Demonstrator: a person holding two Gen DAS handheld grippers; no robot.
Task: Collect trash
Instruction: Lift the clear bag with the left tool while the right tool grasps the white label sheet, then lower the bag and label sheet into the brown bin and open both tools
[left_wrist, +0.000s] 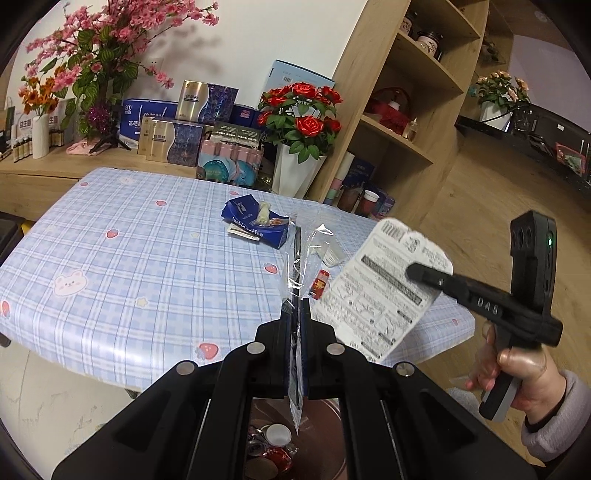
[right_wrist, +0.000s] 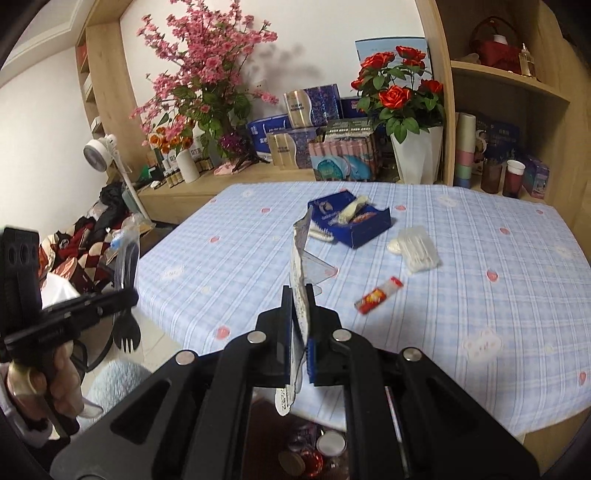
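A table (left_wrist: 110, 229) covered with a blue checked cloth printed with strawberries fills most of both views, and behind it a low wooden ledge is crowded with boxes, a pink blossom arrangement (right_wrist: 207, 74) and a pot of red roses (left_wrist: 303, 110).

Below the table's near edge, a dark bin (left_wrist: 317, 443) is seen between the gripper frames, with crushed cans and round lids lying inside it.

The right gripper (left_wrist: 410, 273) is held out over the table's near corner, level with the tabletop, by a hand (left_wrist: 517, 373) wrapped around its grip in a grey sleeve. Its jaws are clenched on a printed white card (left_wrist: 380, 288), which is pinched at one edge and tilted upward; in the right wrist view the same card is seen edge-on, standing up between the fingers.

The left gripper (right_wrist: 129, 295) is held just beside the table's left edge, above the floor, by a hand (right_wrist: 59, 373) gripping the handle from below. Its jaws are closed on a clear plastic wrapper (right_wrist: 125, 254) containing a black spork (right_wrist: 126, 334), whose tines hang downward.

Other trash lies on the cloth. A torn blue coffee box (right_wrist: 365, 225) sits near the table's middle, with a pale crumpled wrapper resting in it. A clear pack of cotton swabs (right_wrist: 419, 249) lies just to its right. A small red and white snack wrapper (right_wrist: 378, 295) lies nearer the front edge, apart from the rest.
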